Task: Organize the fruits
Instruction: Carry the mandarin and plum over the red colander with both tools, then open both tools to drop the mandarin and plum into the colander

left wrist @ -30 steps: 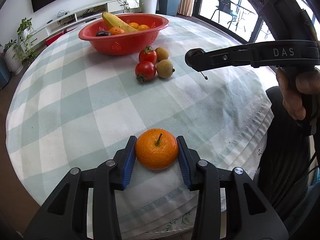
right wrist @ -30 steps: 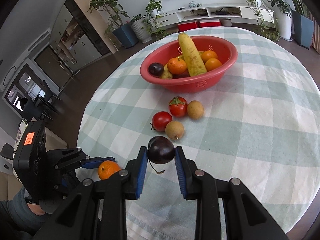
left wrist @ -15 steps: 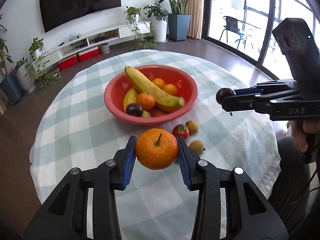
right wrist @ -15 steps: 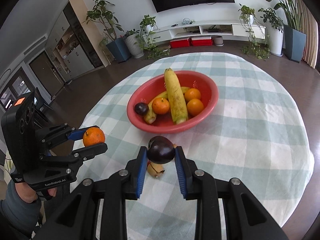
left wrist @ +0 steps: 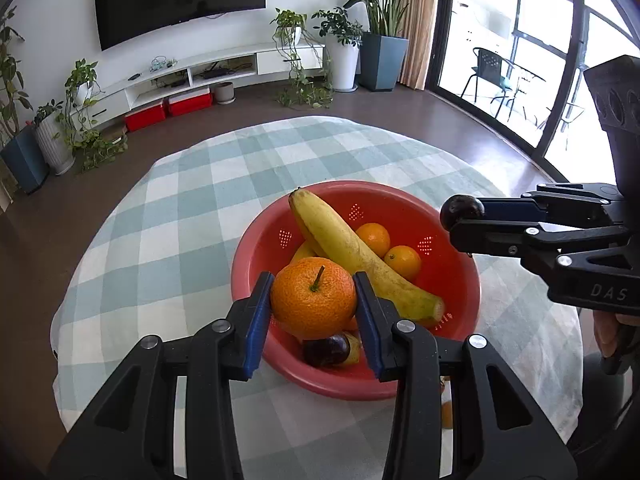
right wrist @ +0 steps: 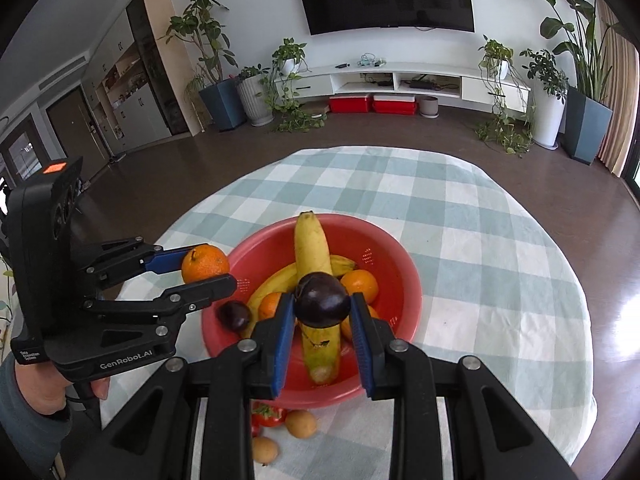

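Left tool [left wrist: 314,312] clenched on orange [left wrist: 313,298], lower centre of frame, above near rim of red bowl [left wrist: 452,256]. Right tool [right wrist: 322,320] clenched on dark plum [right wrist: 322,300], centre frame, over banana [right wrist: 314,268].

Risks:
- Bowl crowded; dropped fruit may bounce off banana and roll onto worktop [right wrist: 460,216].
- Tools near each other; may collide.
- Tomato [right wrist: 268,416] still outside bowl.

Both wrist views look down, close, sharing the red bowl [left wrist: 256,248].

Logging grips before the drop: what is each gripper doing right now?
Left gripper: closed on the orange.
Right gripper: closed on the dark plum.
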{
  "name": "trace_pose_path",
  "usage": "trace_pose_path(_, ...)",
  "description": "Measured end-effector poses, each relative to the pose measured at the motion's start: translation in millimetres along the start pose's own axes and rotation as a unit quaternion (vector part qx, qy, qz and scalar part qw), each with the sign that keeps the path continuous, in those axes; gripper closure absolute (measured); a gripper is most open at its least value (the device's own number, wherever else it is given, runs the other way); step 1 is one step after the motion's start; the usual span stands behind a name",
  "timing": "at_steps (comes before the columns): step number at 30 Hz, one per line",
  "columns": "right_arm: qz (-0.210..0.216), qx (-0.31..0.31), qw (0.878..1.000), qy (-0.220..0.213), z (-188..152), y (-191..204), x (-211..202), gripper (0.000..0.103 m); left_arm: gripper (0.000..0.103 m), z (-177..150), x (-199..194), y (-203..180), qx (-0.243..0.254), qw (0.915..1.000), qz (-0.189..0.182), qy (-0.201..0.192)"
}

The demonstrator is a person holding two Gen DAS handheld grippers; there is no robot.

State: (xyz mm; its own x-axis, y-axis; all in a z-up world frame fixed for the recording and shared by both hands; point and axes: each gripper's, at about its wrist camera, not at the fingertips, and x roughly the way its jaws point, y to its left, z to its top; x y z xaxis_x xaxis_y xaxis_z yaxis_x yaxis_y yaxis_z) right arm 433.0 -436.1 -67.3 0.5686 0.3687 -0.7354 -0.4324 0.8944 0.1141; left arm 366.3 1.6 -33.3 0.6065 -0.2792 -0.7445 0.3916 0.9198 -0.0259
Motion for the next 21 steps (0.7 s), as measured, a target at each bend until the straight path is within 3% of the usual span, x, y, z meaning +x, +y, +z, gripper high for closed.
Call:
trace_pose_path(5,-0.024,0.008,0.999,0.03,-3,-11,36,0.073,0.065,-5,28,-5,0.002,0.9999,-0.001,0.015)
trace_pose_path(11,-0.033,-0.015,0.998,0.043,-11,-6,47,0.072,0.063,-8,45,-9,0.004,0.9998,0.001,0.019)
trace_pose_path(13,-0.037,-0.018,0.998,0.045,-13,-5,48,0.069,0.049,-8,44,-8,0.001,0.9999,0.0,0.013)
trace_pose_path(14,-0.038,-0.016,0.998,0.046,-13,-6,48,0.066,0.036,-8,42,-8,0.001,1.0,-0.003,0.007)
trace_pose_path(18,-0.038,-0.015,0.998,0.038,-16,-3,40,0.054,0.023,-11,28,-8,-0.003,0.9999,0.005,-0.012)
trace_pose_path(21,-0.039,-0.021,0.999,0.03,-19,1,29,0.05,0.021,-15,13,-7,-0.008,0.9996,0.012,-0.023)
